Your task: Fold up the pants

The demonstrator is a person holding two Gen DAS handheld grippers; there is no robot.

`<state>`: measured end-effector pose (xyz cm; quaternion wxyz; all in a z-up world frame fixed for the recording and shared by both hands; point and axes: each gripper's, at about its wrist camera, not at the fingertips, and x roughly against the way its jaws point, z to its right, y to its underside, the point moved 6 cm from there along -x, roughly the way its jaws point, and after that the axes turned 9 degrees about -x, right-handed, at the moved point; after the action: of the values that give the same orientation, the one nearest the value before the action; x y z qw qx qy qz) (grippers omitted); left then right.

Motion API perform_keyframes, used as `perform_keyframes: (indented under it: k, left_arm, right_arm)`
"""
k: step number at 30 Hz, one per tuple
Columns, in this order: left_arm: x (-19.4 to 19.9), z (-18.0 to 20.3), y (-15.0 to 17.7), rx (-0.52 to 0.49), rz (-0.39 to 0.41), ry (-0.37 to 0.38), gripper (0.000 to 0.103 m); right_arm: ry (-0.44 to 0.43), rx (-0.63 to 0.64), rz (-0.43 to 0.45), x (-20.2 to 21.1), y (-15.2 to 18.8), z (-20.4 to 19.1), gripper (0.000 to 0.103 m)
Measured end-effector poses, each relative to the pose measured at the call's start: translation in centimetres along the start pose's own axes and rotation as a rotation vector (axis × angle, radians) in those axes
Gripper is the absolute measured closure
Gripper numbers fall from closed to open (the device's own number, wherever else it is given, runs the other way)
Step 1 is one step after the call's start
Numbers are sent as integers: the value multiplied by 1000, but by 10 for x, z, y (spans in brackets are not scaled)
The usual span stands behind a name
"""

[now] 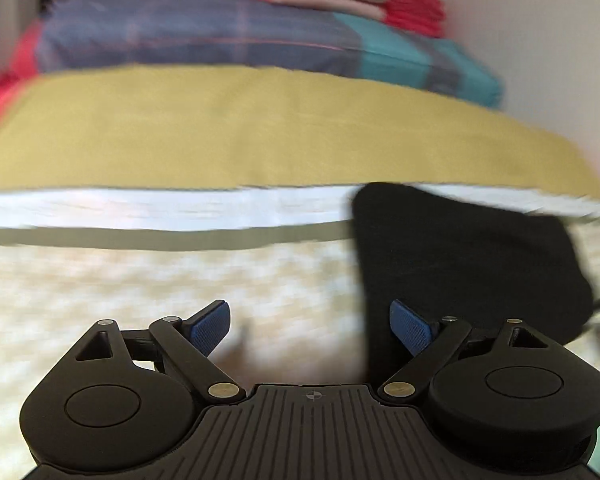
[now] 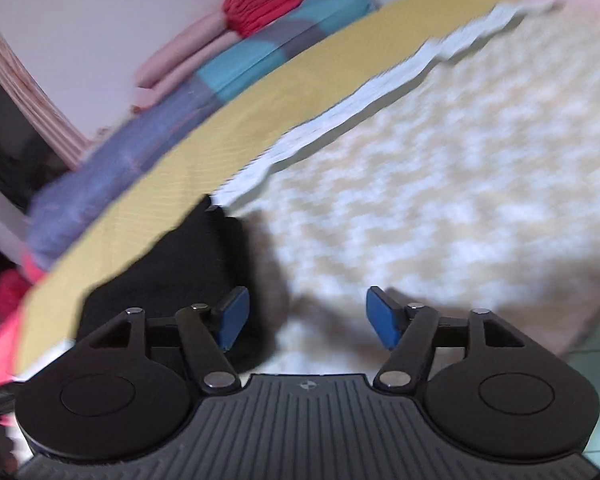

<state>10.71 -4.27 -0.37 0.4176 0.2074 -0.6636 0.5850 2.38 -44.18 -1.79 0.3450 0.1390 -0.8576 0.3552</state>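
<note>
- Left wrist view: left claw (image 1: 310,330) spread, empty, near the black pants (image 1: 468,264) on the bed (image 1: 140,280).
- Right claw (image 2: 308,318) likewise spread, empty.
- Next likely: regrasp an edge.

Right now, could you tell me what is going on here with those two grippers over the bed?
A person is working on folding pants with a handheld gripper in each hand. The black pants lie in a compact bundle on the patterned bedspread, by the edge of a yellow blanket. Both the left gripper and the right gripper are open with nothing between their fingers, above the bed near the pants. The pictures are motion-blurred.
</note>
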Motion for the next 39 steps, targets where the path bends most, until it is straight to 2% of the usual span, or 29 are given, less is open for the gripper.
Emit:
perform_keyframes:
  k: [2, 7, 11, 19, 29, 39]
  left_arm:
    - [11, -3, 9, -38, -15, -87, 0]
    - [25, 7, 26, -115, -20, -144, 0]
    - [26, 19, 37, -180, -42, -193, 0]
    - [22, 34, 50, -247, -73, -205, 0]
    - [16, 37, 53, -253, -105, -200, 0]
    - [17, 39, 52, -265, -103, -200, 0]
  right_arm:
    - [-2, 39, 1, 9, 7, 4, 25]
    - [-38, 202, -40, 20, 38, -22, 14]
    - [-48, 277, -62, 24, 56, -42, 11]
    - [-4, 388, -99, 21, 79, -51, 8]
    - [2, 455, -124, 14, 92, -62, 7]
    - [10, 516, -121, 15, 100, -73, 6]
